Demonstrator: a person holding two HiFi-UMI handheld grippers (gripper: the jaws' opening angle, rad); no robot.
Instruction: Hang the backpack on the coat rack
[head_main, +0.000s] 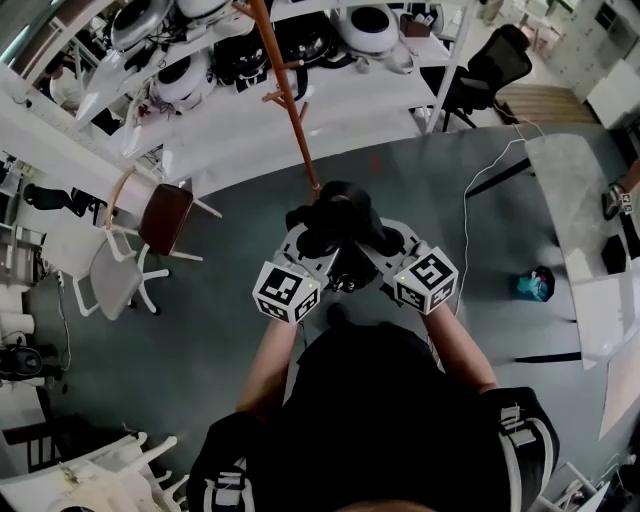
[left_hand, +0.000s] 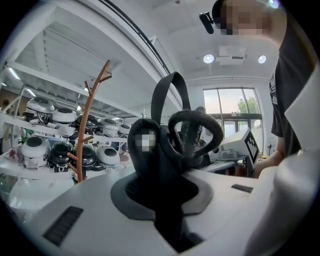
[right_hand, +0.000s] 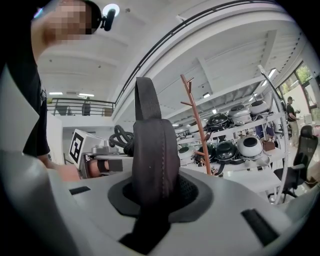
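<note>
You had both tools clamped on the backpack (head_main: 338, 228), which hung between them, off the floor (head_main: 230, 330) and in front of your body. Your left tool (left_hand: 160, 197) was closed on a padded strap (left_hand: 147, 150) that filled the gap between its jaws. Your right tool (right_hand: 155, 200) was gripping a wide strap (right_hand: 155, 150) the same way, pressed from both sides. Neither tool had any slack showing. The carry loop (left_hand: 172, 87) stood upright above and just beyond the left tool, between the two tools.

The rack (head_main: 285, 95) stood ahead of both tools, apart from the bag, with the shelf (head_main: 330, 125) behind it. From your left tool it lay forward and to the left. From your right tool it lay forward and to the right, so the two tools were angled in toward each other with the pole beyond them. Its long axis was upright, and its pegs (left_hand: 102, 75) branched off upward and outward, higher than the tools.

The head view suggested that your left tool was slightly the nearer one to the pole. The hang probably depended on raising the loop above a peg and lowering it on. The loop's opening probably needed to face the peg, and both grips needed to hold until the peg took the weight
</note>
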